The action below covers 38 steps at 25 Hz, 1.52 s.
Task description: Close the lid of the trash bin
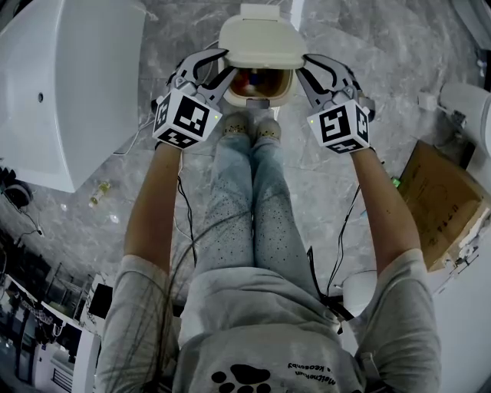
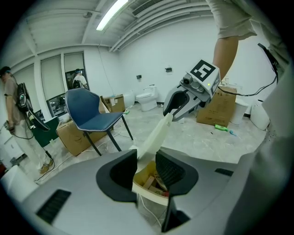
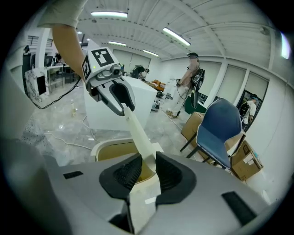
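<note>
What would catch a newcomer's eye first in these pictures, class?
The cream lid stands out first, tilted and not yet shut over the bin at the top centre of the head view. The left gripper and right gripper flank it, jaws apart around its side edges. Trash shows inside the bin.

White workroom on a grey marbled floor (image 1: 368,46)

Plain white walls (image 2: 156,55) rise to a ribbed white ceiling (image 3: 151,23) hung with long strip lights (image 2: 111,13); tall windows (image 2: 50,75) line one side; a blue chair (image 2: 89,112) on thin black legs stands just in front of a cardboard box (image 2: 76,137); a second box (image 2: 215,108) sits across the room on the floor; a white toilet (image 2: 148,98) stands by the far wall; a large white cabinet (image 3: 138,98) stands near.
</note>
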{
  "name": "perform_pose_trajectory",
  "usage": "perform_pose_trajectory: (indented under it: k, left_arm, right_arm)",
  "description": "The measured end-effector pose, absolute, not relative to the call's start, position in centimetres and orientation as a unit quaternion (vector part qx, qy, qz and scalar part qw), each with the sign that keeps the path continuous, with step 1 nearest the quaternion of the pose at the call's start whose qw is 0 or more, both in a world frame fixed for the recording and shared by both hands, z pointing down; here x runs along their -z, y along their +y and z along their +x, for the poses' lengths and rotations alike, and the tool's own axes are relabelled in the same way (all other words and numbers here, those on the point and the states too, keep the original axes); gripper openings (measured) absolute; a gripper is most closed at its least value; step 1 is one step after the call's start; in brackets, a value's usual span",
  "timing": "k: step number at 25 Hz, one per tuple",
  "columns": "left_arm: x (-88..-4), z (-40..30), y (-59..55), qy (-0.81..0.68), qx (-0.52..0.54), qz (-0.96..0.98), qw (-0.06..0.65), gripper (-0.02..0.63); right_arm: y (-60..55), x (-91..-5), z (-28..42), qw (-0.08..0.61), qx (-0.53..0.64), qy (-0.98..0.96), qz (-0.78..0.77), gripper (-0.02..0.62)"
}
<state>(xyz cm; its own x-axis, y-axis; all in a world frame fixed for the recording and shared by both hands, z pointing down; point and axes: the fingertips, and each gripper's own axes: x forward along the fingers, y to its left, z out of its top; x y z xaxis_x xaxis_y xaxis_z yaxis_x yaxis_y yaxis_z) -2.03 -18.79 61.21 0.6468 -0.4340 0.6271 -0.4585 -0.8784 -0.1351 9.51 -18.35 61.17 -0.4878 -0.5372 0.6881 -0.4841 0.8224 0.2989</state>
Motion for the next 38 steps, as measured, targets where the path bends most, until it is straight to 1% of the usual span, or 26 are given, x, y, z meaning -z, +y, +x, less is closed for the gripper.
perform_pose_trajectory:
  k: [13, 33, 38]
  left_arm:
    - [-63.9, -2.1, -15.3, -0.221, -0.377, 0.899, 0.001, 0.146]
    - [-69.3, -2.1, -11.5, -0.187, -0.453, 0.870, -0.060, 0.153]
    - [-70.2, -2.2, -11.1, -0.182, -0.462, 0.865, -0.066, 0.155]
  right_arm:
    - [-14.8, -63.9, 9.4, 0.439, 0.057, -0.854, 0.274, 0.118]
    - [-10.8, -69.4, 9.4, 0.496, 0.088, -0.832, 0.233, 0.132]
    - [-10.4, -70.3, 9.2, 0.505, 0.093, -0.827, 0.227, 0.133]
